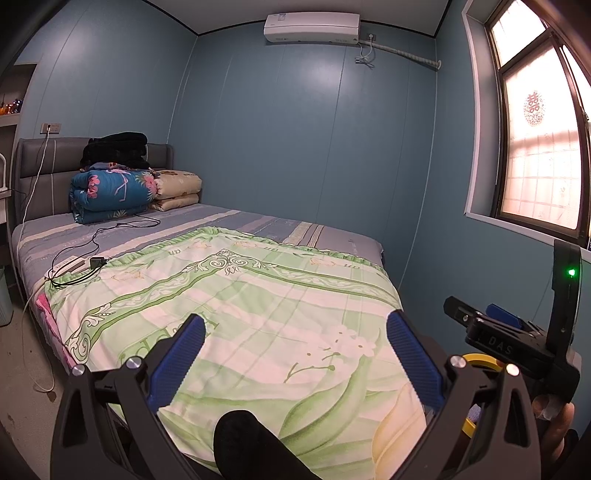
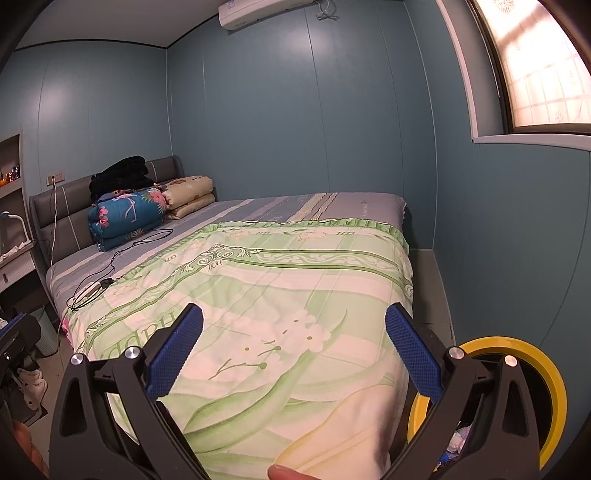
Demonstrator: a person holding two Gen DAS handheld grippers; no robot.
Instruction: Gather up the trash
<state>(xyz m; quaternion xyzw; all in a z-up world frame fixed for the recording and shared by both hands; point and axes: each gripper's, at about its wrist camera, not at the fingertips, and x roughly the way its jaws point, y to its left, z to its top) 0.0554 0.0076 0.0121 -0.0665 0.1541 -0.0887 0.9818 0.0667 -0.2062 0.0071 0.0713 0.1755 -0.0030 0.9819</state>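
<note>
You had one bed (image 2: pixel 362 201) before you, and at its headboard three folded bundles: one dark blanket (image 2: pixel 122 175), one blue floral quilt (image 2: pixel 125 216) and one beige quilt (image 2: pixel 190 195). Beside the bed's foot stood one yellow-rimmed bin (image 2: pixel 550 384). One air conditioner (image 1: pixel 312 27) hung above the bed.

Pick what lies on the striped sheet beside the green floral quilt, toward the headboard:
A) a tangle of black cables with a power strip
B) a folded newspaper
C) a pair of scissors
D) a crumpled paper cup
A: thin black cables loop across the grey-blue striped sheet to a white power strip at the edge of the green floral quilt.
</note>
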